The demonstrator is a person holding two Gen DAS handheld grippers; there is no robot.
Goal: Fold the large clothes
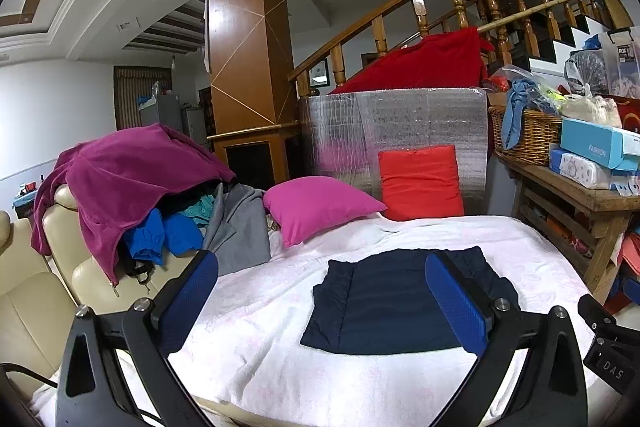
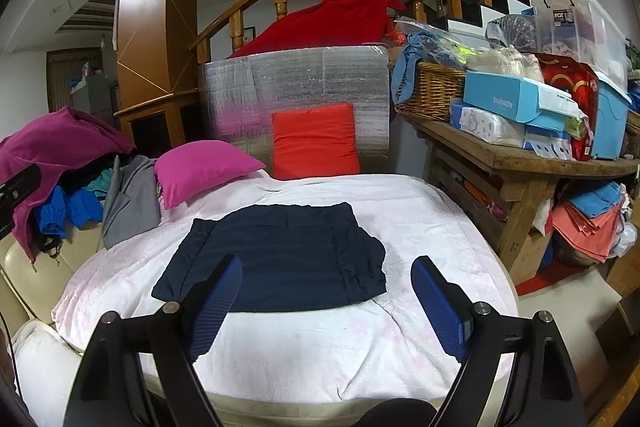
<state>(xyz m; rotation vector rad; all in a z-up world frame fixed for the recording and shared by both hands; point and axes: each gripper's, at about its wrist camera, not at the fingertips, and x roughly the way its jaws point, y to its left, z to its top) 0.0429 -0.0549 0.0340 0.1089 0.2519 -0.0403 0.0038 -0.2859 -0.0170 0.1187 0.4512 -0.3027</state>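
Note:
A dark navy garment [image 1: 400,301] lies folded into a flat rectangle on the white blanket [image 1: 280,367]; it also shows in the right wrist view [image 2: 280,255]. My left gripper [image 1: 322,267] is open and empty, held above the blanket in front of the garment. My right gripper [image 2: 326,271] is open and empty, raised over the garment's near edge. A heap of unfolded clothes, topped by a magenta fleece [image 1: 132,179], lies on the cream sofa [image 1: 24,307] at the left.
A magenta pillow [image 1: 316,207] and a red cushion [image 1: 420,181] sit at the blanket's far edge against a silver foil-wrapped panel [image 1: 400,123]. A wooden table [image 2: 520,155] with a wicker basket [image 2: 432,91] and boxes stands at the right. Stair railing behind.

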